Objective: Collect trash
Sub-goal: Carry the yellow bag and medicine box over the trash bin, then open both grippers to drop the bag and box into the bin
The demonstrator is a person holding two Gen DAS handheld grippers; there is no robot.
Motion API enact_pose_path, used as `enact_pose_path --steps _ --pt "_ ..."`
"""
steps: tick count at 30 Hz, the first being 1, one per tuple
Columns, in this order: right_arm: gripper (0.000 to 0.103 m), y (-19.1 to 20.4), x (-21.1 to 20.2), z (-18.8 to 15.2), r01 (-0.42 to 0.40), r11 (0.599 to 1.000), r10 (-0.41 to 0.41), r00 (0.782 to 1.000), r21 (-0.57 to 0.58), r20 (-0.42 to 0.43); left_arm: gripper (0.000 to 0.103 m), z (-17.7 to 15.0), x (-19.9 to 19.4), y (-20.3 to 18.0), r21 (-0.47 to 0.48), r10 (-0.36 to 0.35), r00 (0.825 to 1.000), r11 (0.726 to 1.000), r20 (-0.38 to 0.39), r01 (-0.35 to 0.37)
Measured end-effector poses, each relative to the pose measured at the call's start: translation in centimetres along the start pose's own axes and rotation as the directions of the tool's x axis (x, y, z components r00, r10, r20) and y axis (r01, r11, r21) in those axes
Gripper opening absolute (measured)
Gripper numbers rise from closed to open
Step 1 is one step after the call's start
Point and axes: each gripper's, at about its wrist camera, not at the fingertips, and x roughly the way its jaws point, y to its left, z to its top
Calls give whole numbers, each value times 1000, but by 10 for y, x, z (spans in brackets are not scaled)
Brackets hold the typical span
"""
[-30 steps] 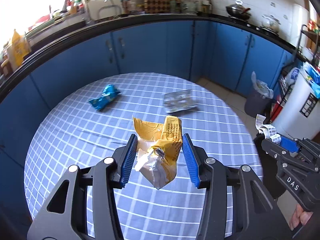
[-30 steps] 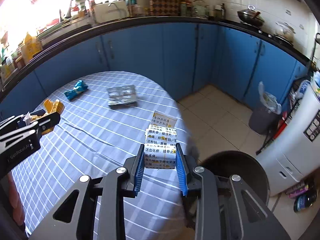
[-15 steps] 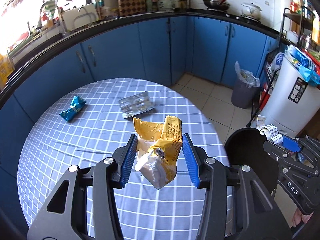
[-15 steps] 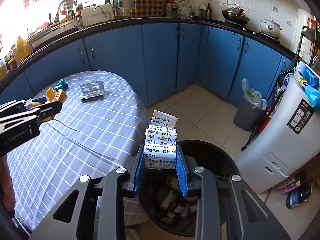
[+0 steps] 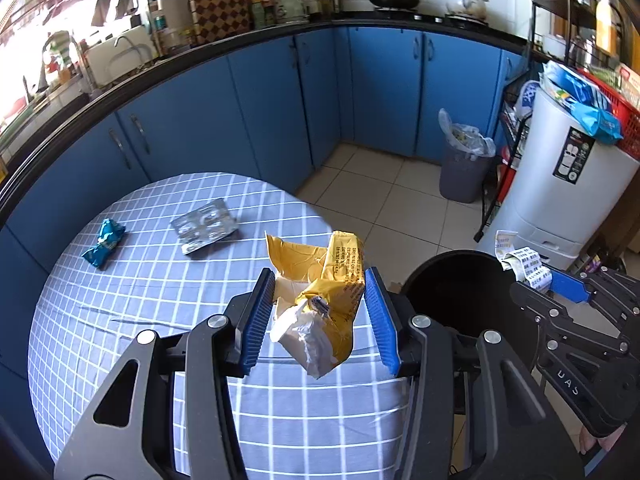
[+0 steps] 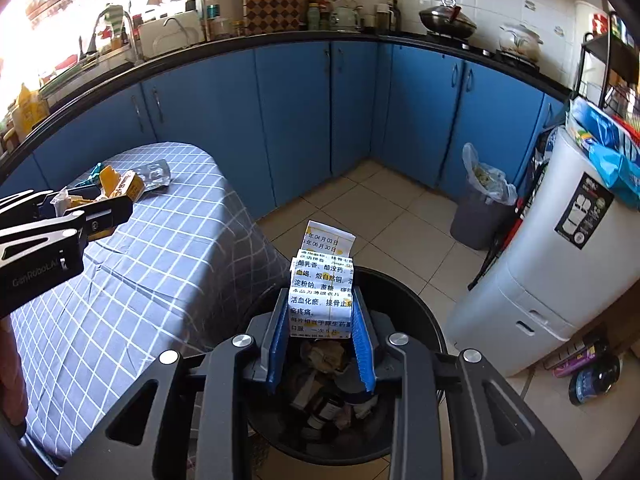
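My left gripper (image 5: 320,296) is shut on a crumpled yellow and white wrapper (image 5: 324,292), held above the right part of the checked table (image 5: 140,280). My right gripper (image 6: 320,316) is shut on a folded white leaflet with printed text (image 6: 322,280), directly over the open black bin (image 6: 416,308) that holds several pieces of rubbish. In the left wrist view the bin (image 5: 452,284) stands just past the table's right edge, with the right gripper (image 5: 560,284) above it. A blue wrapper (image 5: 103,242) and a silver blister pack (image 5: 204,230) lie on the table.
Blue cabinets under a black counter (image 5: 280,92) ring the room. A grey bin with a plastic liner (image 5: 464,160) stands in the corner, a white appliance (image 5: 560,188) to the right. Bottles (image 6: 592,372) lie on the tiled floor by the appliance.
Both grippers have swung right with their loads. The right gripper went from over the table's edge to over the black bin, which came into view; the left neared the table's right side.
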Motion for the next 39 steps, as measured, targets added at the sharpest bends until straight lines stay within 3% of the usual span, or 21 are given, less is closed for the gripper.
enact_pose_path --steps 11,12,13,15,27,39 --pt "29 -14 10 4 16 999 -16 1000 42 -12 47 4 6 -18 24 -13 1000 1000 -8 13" --pt "33 -15 11 4 16 999 -15 1000 47 -14 47 4 6 -18 24 -14 1000 1000 -5 14" --pt "38 -16 12 4 14 998 -13 1000 54 -19 47 4 5 -18 24 -13 1000 1000 -3 14" --pt "82 -17 13 4 18 998 -17 1000 66 -14 47 3 6 -18 24 -16 1000 1000 -5 16" --pt "83 -33 12 -1 57 994 -56 998 98 -9 47 6 10 -27 43 -37 999 998 -13 37" --pt "83 -60 7 -10 153 978 -151 988 139 -29 50 15 5 -66 117 -86 996 990 8 85"
